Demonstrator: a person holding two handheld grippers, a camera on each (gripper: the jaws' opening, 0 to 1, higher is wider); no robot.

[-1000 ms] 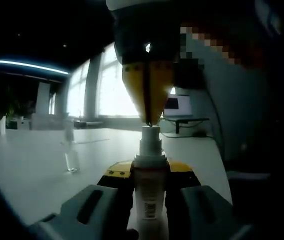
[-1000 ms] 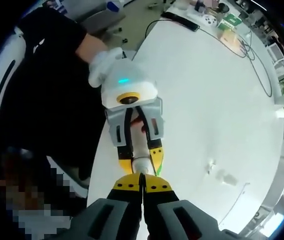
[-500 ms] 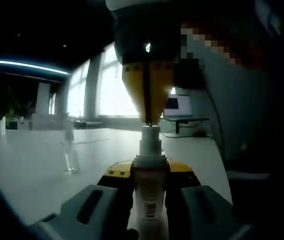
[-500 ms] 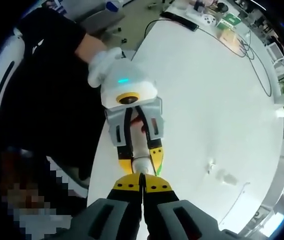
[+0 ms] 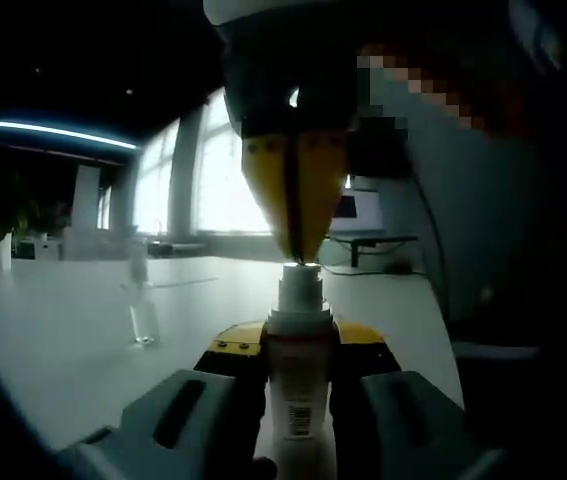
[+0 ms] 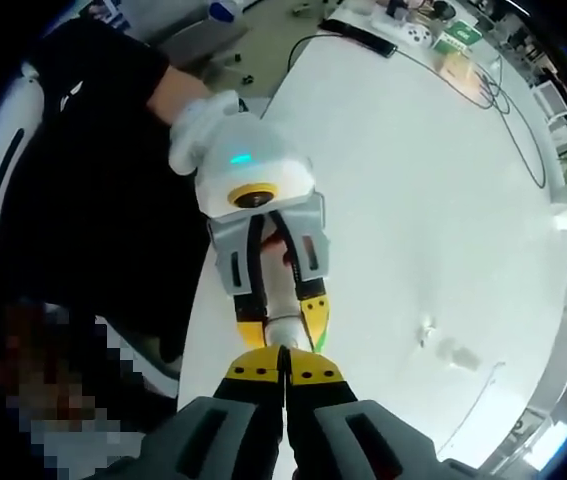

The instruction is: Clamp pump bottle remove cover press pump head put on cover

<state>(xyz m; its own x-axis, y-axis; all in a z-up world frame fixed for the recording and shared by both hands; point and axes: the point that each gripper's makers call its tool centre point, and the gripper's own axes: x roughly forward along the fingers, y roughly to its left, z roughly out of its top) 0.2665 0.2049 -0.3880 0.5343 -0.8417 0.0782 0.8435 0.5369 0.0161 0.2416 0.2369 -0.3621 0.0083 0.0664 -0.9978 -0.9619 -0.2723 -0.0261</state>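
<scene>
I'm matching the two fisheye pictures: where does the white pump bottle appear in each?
Left gripper view: the white pump bottle stands low at centre, clamped by the left gripper.
Right gripper view: the bottle is at centre, seen end-on.
Shared landmark: the clear plastic cover on the white table.

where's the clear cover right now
The clear cover stands on the white table, left of the pump bottle in the left gripper view.

Pump bottle [image 5: 296,370] between left jaws; right gripper [image 5: 299,258] seemingly touches its top.
</scene>
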